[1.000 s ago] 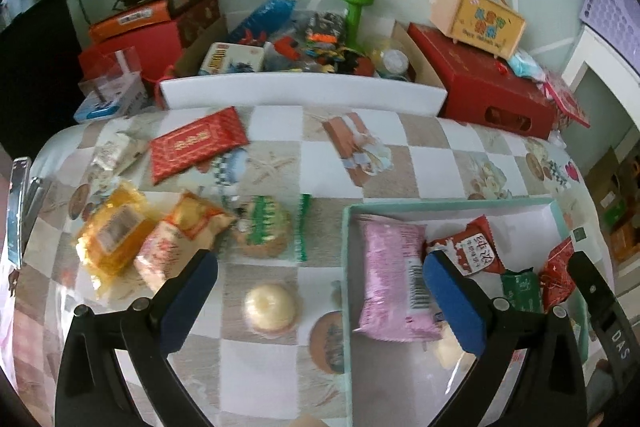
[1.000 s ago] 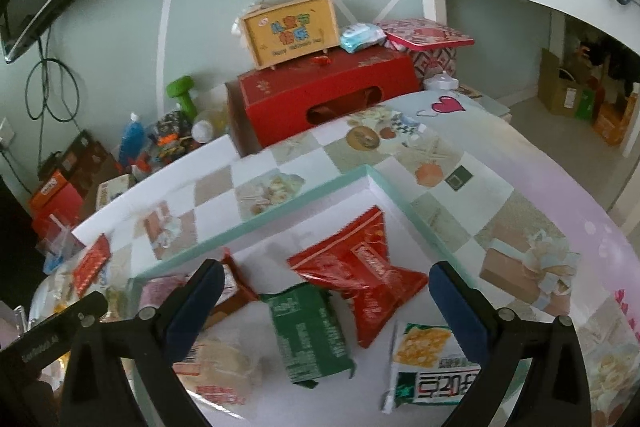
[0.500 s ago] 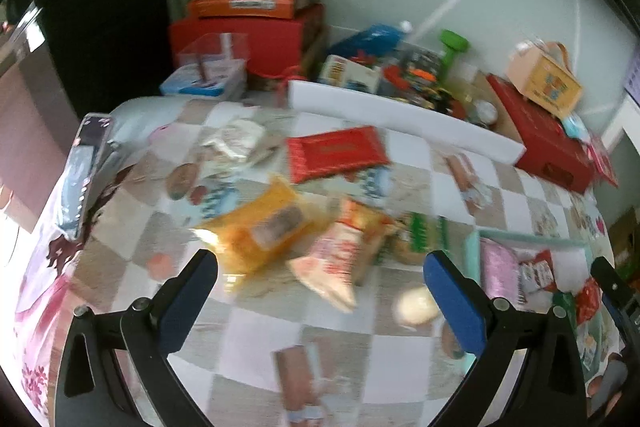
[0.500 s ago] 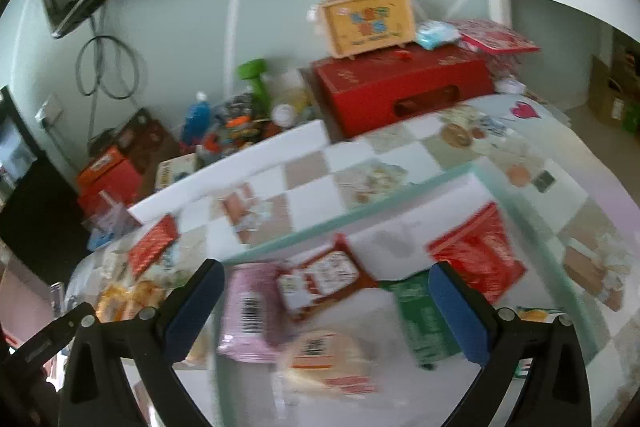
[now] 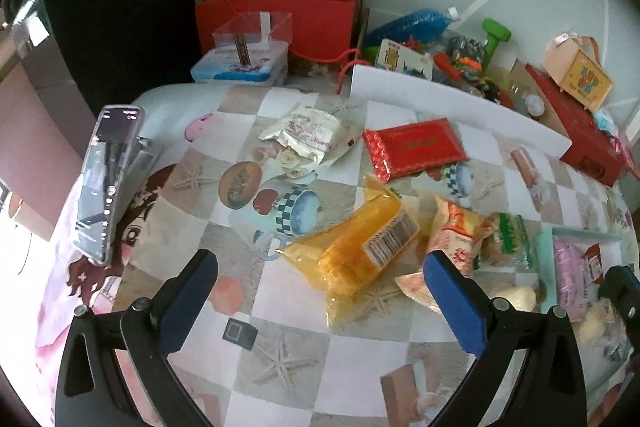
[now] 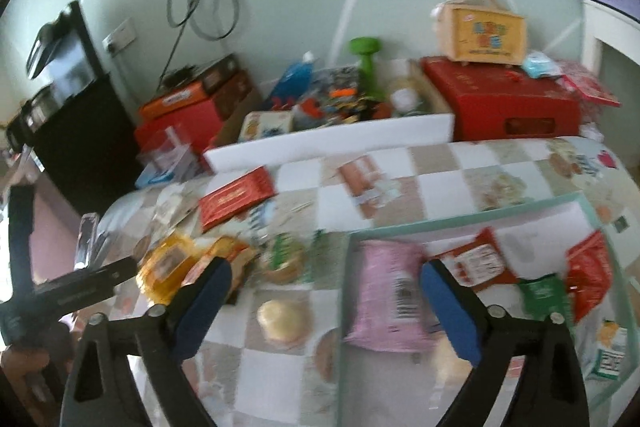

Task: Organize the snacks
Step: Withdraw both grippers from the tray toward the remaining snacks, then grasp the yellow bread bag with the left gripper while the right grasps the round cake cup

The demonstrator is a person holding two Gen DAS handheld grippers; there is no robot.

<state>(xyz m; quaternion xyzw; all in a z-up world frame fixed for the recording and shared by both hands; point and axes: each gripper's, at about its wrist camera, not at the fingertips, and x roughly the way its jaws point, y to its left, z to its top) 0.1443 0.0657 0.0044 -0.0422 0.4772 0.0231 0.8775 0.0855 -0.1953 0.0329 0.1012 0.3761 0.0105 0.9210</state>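
Both cameras sit just behind their own tongs and look forward and down across the desk [image 5: 352, 379] toward the wall. The left wrist view hangs close over the desk's left part, with the left tongs [image 5: 320, 303] framing its lower edge. The right wrist view, blurred, looks from farther right, with the right tongs [image 6: 324, 303] at its bottom, over the teal tray [image 6: 460, 223]. Both views share the red flat packet [image 5: 416, 145], the yellow bag [image 5: 360, 251], the round bun [image 5: 516, 299], the pink packet [image 6: 388, 299] and the green dumbbell [image 5: 494, 39]. The right view also catches the left tongs at its left edge.
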